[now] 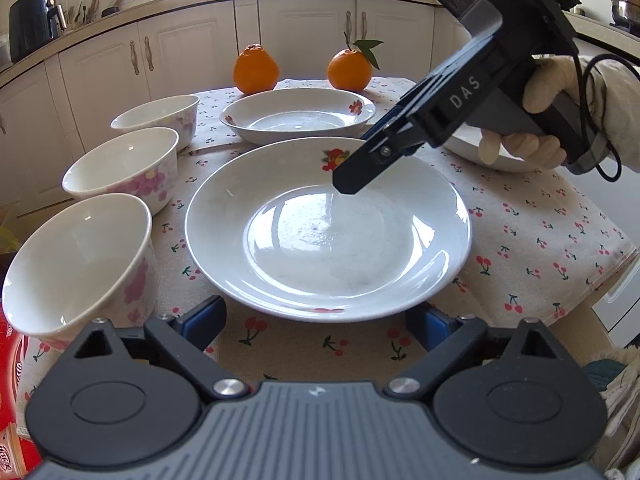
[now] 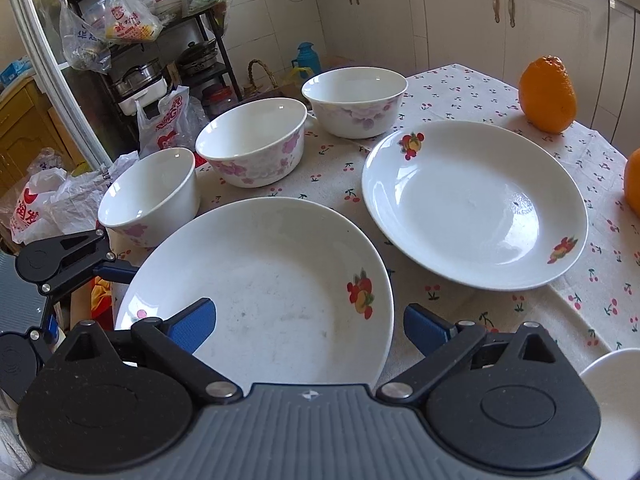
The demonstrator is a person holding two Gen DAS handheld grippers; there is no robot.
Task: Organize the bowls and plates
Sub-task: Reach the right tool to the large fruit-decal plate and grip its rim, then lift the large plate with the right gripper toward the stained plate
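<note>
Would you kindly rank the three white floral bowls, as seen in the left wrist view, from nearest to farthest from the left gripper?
From the left gripper:
1. The white bowl with pink flowers at the near left table edge, tilted.
2. The middle white floral bowl, further along the left side.
3. The far white floral bowl, left of the rear white plate with fruit print.

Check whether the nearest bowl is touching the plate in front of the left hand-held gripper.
Apart. The left wrist view shows a strip of cherry-print tablecloth between the nearest bowl and the plate.
</note>
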